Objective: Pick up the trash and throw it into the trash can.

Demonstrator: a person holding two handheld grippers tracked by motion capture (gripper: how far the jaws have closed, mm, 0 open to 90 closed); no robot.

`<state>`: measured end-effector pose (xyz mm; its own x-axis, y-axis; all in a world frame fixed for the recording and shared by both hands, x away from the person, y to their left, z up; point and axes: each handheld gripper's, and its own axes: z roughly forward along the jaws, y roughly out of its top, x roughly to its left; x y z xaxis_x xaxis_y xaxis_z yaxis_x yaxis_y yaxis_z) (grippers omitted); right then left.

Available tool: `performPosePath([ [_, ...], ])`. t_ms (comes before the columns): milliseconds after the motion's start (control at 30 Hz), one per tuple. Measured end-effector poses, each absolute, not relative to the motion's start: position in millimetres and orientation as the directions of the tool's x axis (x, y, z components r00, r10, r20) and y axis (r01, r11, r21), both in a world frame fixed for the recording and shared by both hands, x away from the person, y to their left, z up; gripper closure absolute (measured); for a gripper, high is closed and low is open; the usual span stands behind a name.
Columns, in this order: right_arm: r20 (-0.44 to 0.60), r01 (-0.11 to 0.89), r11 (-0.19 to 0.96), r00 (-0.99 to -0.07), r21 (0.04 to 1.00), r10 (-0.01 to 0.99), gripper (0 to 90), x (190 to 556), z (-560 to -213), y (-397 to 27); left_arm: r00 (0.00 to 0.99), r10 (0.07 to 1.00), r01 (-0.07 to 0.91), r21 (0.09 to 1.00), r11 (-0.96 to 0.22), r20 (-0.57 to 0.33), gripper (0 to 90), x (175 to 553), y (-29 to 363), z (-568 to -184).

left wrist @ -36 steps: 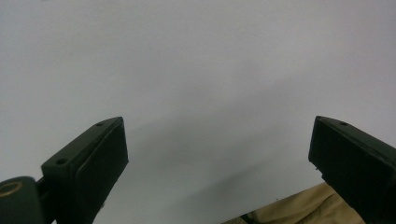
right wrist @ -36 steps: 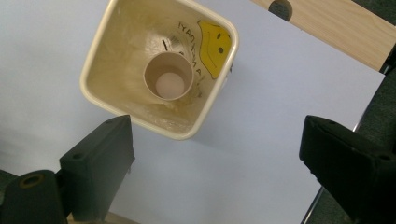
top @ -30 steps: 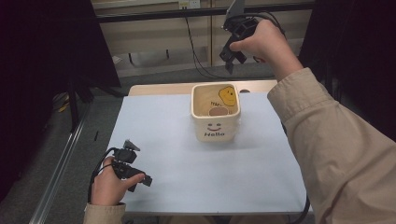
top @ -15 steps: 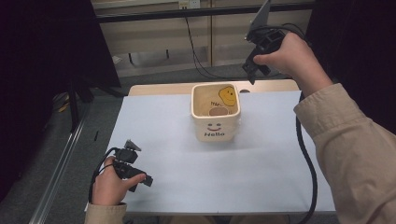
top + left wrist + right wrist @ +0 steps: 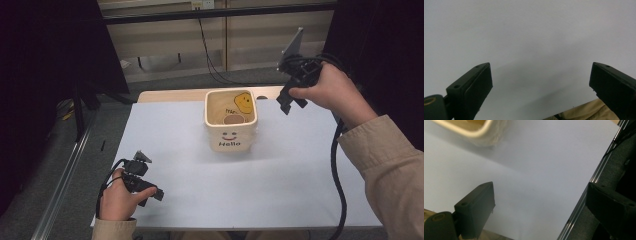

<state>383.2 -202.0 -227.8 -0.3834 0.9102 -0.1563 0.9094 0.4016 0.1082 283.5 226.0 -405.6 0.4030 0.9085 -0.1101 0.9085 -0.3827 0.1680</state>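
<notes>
Right tool [image 5: 290,100] spread wide, nothing between the jaws, hovering just right of the cream box [image 5: 231,124]. Left tool [image 5: 145,186] also spread, resting on the desk [image 5: 280,185] well apart from the box. Come in over the rim, don't knock the wall.

Lab: dark curtains [image 5: 60,60], cabled table [image 5: 280,200]

Both forearms wear a beige fabric sleeve [image 5: 395,165] with a plain cuff. Each hand carries a black plastic two-jaw gripper. The right gripper [image 5: 290,102] has a grey three-cornered plate on top and a thick black cable that trails from it. The left gripper [image 5: 150,192] is smaller in the high view, with thin black cables looping from it. In the gripper views the jaws are matt black blocks, each with a small round screw hole.
</notes>
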Motion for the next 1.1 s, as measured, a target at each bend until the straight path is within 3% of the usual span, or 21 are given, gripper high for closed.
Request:
performPosePath([
  [600, -0.167, 0.886, 0.458, -0.443, 0.068, 0.881, 8.4, 339.5, -300.9, -224.1, 0.408, 0.907, 0.905, 0.177, -0.386, -0.107, 4.4, 282.9, 225.3, -404.5],
  [1100, -0.169, 0.921, 0.388, -0.375, 0.047, 0.911, 8.3, 308.7, -356.4, -256.9, 0.413, 0.905, 0.903, 0.172, -0.393, -0.104, 4.4, 283.0, 224.6, -403.5],
])
